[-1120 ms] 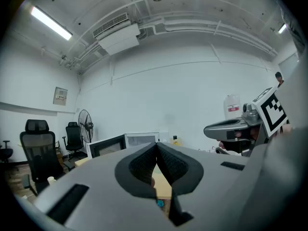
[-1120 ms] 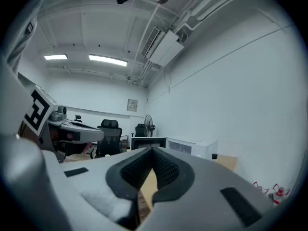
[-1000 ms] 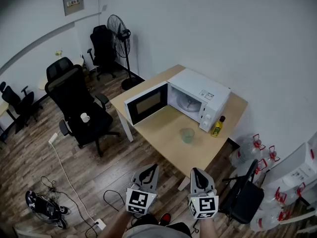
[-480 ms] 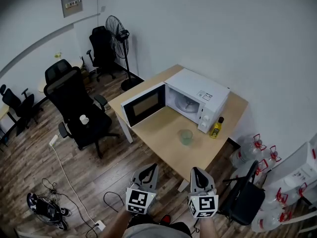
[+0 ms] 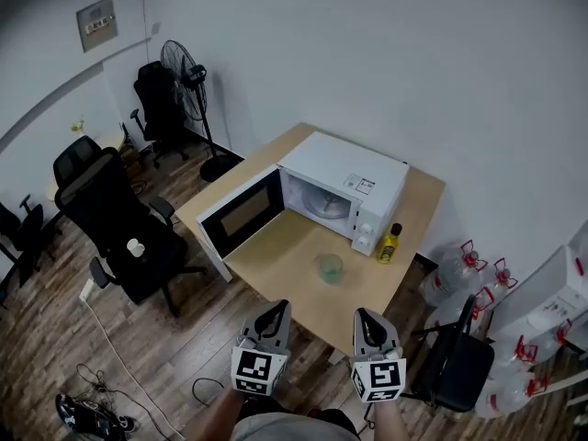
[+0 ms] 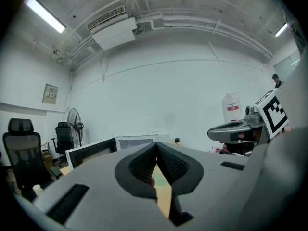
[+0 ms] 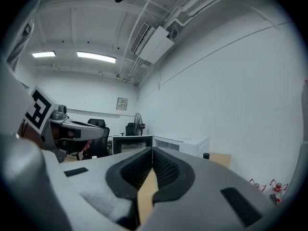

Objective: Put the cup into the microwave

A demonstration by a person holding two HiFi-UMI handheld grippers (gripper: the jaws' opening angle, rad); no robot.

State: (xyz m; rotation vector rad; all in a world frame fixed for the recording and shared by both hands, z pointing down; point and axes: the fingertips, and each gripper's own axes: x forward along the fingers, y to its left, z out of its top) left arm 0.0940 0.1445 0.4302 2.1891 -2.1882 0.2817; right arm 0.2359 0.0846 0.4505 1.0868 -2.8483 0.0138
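Two grippers are in view and neither has anything in its grasp: the left gripper (image 5: 273, 314) has its fingers (image 6: 140, 166) clenched tip to tip on nothing, and the right gripper (image 5: 366, 320) likewise has its fingers (image 7: 166, 169) pressed together and empty. Both are held side by side short of the near edge of the desk (image 5: 276, 263), well apart from the task's thing. Judgement: the step in hand is the approach, and the grasp is not yet begun. Reading the desk from the left, the microwave door (image 5: 241, 219) hangs fully open, so no opening step appears needed. The cup (image 5: 330, 266), a translucent greenish one, stands on the desk just in front of the open microwave (image 5: 344, 177). It is upright, mouth pointing at the ceiling, long axis vertical. A small yellow bottle (image 5: 390, 243) stands at the oven's right front corner, near the cup. The next move calls for one gripper to release its fingers, reach in level, and close across the cup's wall while keeping it vertical.
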